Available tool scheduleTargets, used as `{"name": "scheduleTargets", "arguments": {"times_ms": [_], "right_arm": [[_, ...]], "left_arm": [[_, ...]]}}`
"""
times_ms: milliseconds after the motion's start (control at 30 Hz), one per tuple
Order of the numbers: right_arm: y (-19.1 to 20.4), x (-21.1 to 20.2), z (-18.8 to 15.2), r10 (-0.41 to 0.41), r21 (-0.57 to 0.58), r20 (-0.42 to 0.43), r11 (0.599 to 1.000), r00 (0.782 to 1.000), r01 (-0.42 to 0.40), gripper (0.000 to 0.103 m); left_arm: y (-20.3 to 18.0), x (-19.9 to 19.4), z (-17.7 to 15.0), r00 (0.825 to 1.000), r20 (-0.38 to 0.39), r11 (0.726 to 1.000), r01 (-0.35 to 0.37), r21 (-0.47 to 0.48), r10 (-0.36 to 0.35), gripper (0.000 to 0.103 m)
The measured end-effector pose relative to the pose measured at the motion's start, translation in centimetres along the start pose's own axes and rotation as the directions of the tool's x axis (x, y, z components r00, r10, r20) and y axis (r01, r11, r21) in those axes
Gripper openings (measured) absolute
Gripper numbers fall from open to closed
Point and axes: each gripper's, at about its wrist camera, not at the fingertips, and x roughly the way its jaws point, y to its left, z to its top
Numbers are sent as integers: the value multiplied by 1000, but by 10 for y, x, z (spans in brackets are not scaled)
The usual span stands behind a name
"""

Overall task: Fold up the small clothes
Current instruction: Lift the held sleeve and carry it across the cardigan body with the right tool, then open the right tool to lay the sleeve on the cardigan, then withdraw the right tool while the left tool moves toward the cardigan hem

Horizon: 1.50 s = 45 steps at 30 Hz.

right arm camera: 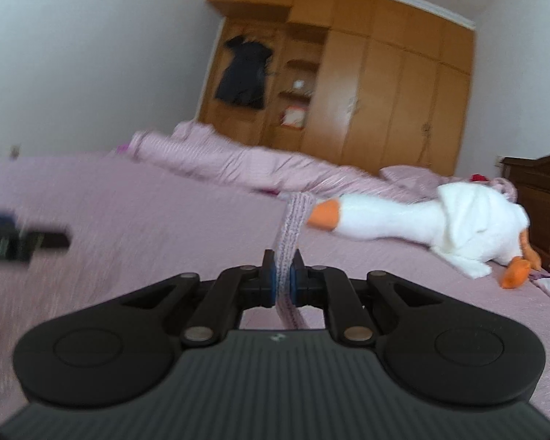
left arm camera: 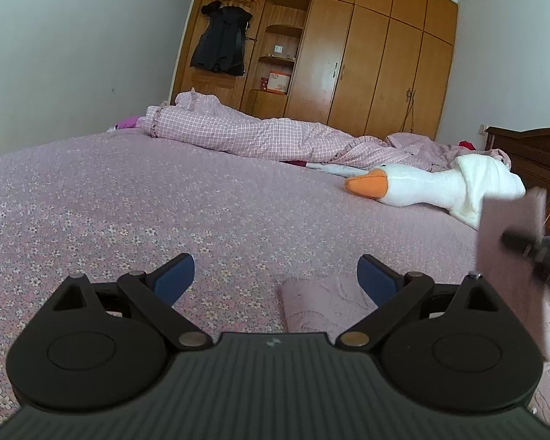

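My left gripper spread wide above the bedspread, pink garment between its fingers, my right gripper clamped on that cloth's lifted edge, toy goose beyond.

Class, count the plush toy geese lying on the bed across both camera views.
1. A white plush goose with an orange beak lies on the far right of the floral bedsheet, near the checked quilt. The right wrist view shows the same toy. Others could be hidden under the quilt.
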Motion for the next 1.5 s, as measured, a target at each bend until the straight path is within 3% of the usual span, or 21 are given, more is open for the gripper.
{"name": "scheduleTargets", "arguments": {"times_ms": [200,267,333,400,500,600,767,967,1267,1367,1500], "right_arm": [[41,5,-24,86,-105,-87,990,993,-95,12],[54,2,-32,135,-143,-116,978,984,-151,13],[65,-1,-39,210,-150,-181,960,961,-238,16],[72,-9,-42,291,-140,-202,936,935,-322,42],[79,-25,-40,351,-132,-188,916,917,-378,52],[82,-31,-34,411,-82,-213,896,886,-436,54],[76,-40,-31,420,0,-209,903,883,-429,54],[60,-51,-33,393,82,-202,919,897,-384,54],[5,-72,-46,349,234,-191,924,917,-302,54],[-21,-88,-57,321,299,-195,919,927,-255,54],[-59,-111,-72,280,352,-198,915,940,-198,54]], "left_arm": [[4,-1,-1,1000,-7,1000,-5,-10,5,99],[5,-1,-1,1000,-7,1000,-7,-14,7,99],[4,0,-1,1000,-11,1000,-7,-15,7,99],[4,1,-1,1000,-15,1000,-5,-15,5,99],[3,2,-2,1000,-21,1000,4,-12,-5,99],[0,2,-3,1000,-24,1000,7,3,-7,99],[-4,0,-6,1000,-28,1000,13,16,-12,99],[-5,-3,-7,999,-30,1000,16,7,-16,99],[-8,-22,-15,996,-70,998,58,-38,-60,99],[-13,-39,-19,990,-96,993,99,-68,-105,99],[-26,-53,-31,971,-191,988,136,-68,-146,99]]}}
